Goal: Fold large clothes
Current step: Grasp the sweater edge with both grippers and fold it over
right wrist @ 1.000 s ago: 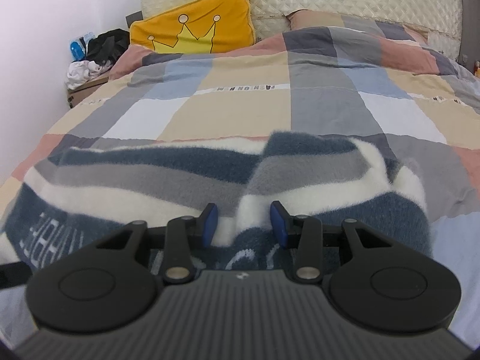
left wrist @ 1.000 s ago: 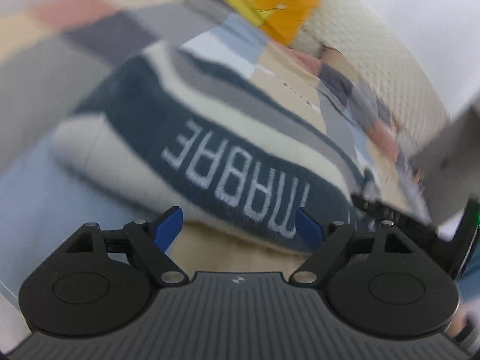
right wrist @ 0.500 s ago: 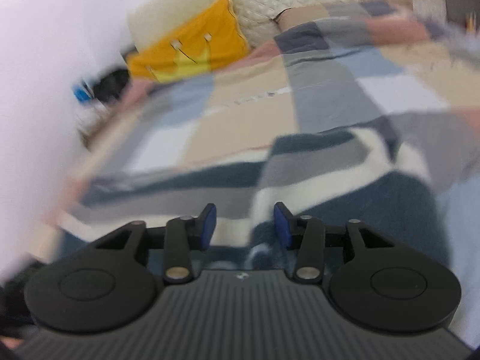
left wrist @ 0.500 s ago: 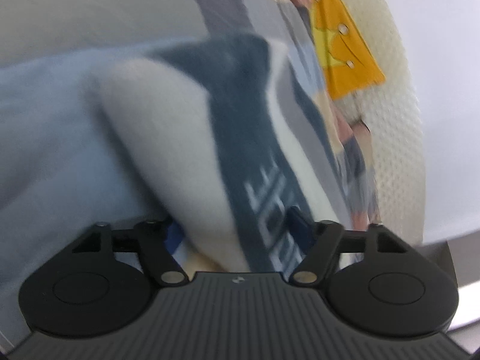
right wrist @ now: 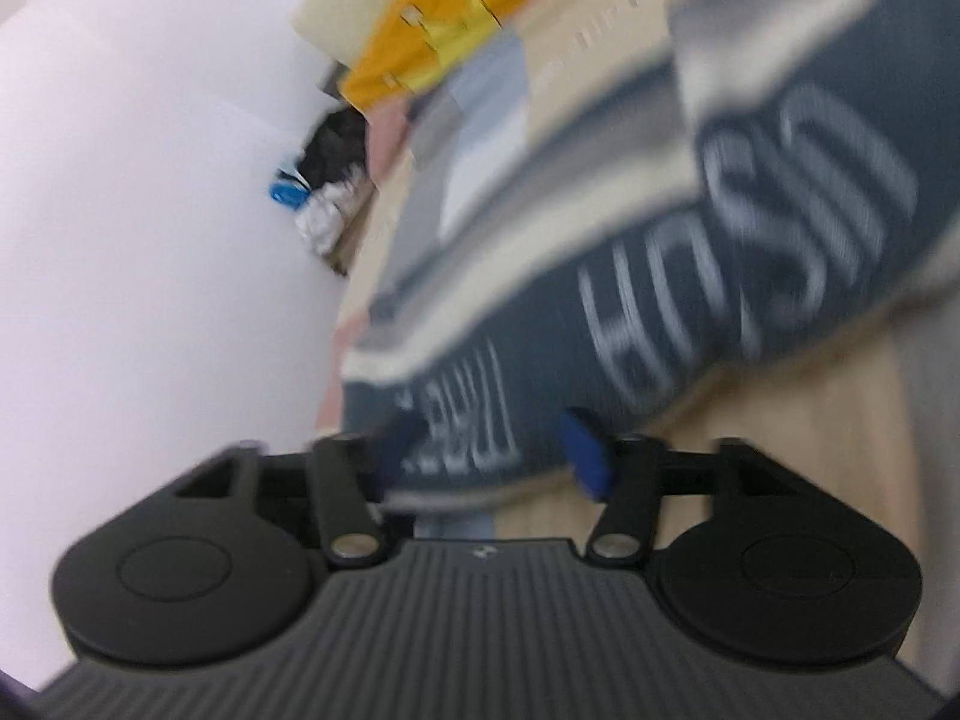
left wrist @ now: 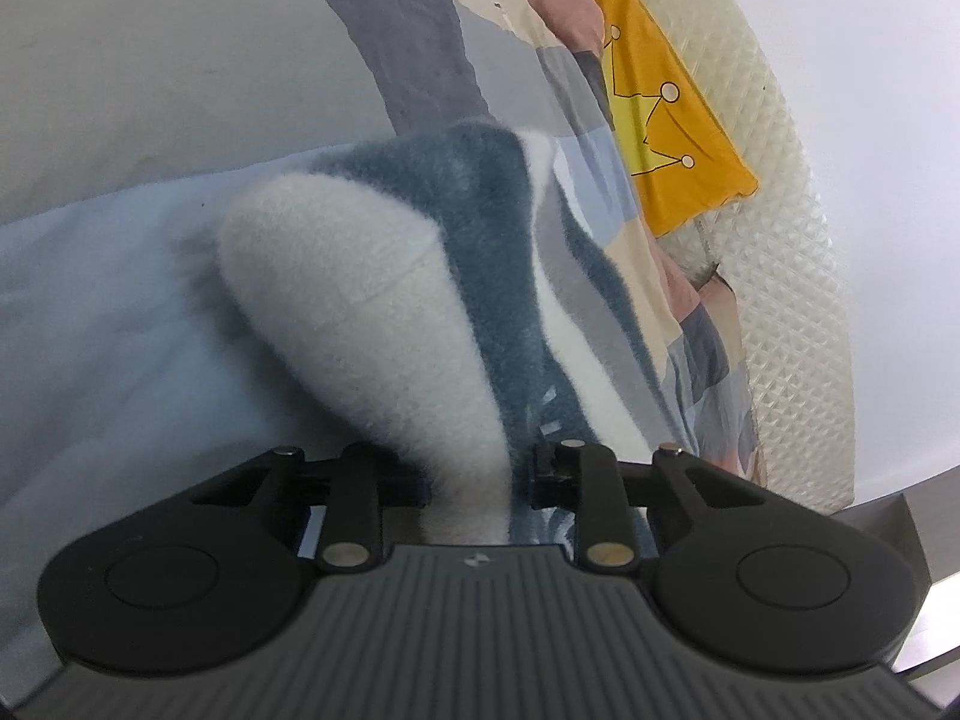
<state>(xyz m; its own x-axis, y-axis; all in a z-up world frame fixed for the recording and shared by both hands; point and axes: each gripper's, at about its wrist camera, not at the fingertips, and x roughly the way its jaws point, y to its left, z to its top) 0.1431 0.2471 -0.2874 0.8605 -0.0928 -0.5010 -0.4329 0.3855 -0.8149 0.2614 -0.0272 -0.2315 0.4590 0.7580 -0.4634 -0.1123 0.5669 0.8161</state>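
Note:
A fluffy sweater (left wrist: 372, 294) with dark blue, white and grey stripes lies folded on the bed. In the left wrist view its white-and-blue end bunches up between the fingers. My left gripper (left wrist: 474, 474) is closing and pinches that fold, which hides its pads. The right wrist view is blurred and tilted. There the sweater (right wrist: 720, 276) shows its dark blue band with white lettering. My right gripper (right wrist: 489, 456) is opening, its blue pads standing wide either side of the lettered edge without pressing on it.
A patchwork duvet (left wrist: 420, 60) covers the bed. A yellow crown pillow (left wrist: 672, 120) leans on the quilted cream headboard (left wrist: 792, 300). A white wall fills the left of the right wrist view, with a dark and white pile (right wrist: 330, 180) beside the bed.
My left gripper has rolled, sunk onto the sweater's end and closed on the fold. My right gripper has rolled, dropped toward the lettered edge and spread its jaws wide.

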